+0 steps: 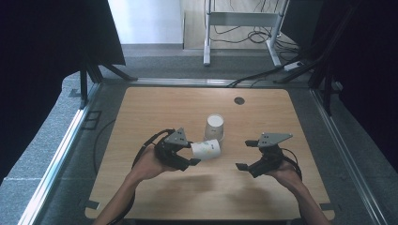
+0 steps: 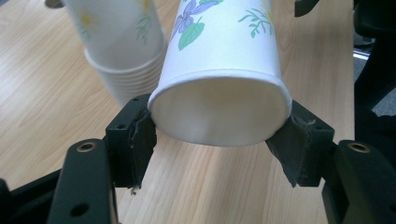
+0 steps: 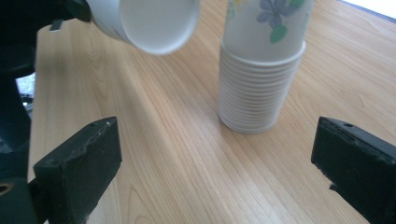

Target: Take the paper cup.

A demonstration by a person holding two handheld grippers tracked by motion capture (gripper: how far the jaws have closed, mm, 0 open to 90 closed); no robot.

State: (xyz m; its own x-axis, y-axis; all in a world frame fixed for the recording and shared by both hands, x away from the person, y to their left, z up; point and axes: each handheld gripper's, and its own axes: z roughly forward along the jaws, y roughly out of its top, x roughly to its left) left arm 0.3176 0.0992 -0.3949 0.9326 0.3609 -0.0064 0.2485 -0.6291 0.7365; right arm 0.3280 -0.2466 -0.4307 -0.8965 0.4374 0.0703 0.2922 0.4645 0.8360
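A white paper cup with a flower print [image 1: 206, 148] lies on its side above the wooden table [image 1: 159, 108]. My left gripper [image 1: 193, 153] is shut on one end of it. In the left gripper view the pads pinch both sides of the cup's round end [image 2: 224, 51]. Its other end points toward my right gripper [image 1: 245, 154]. Just behind stands a stack of several matching cups [image 1: 214, 127], upside down. In the right gripper view the jaws [image 3: 217, 158] are wide open with nothing between them, facing the stack [image 3: 254, 84] and the held cup [image 3: 149, 21].
A small dark round hole [image 1: 239, 100] sits near the table's far edge. Black curtains hang on both sides. A metal frame with cables [image 1: 244, 28] stands on the floor beyond the table. Bare wood lies in front of both grippers.
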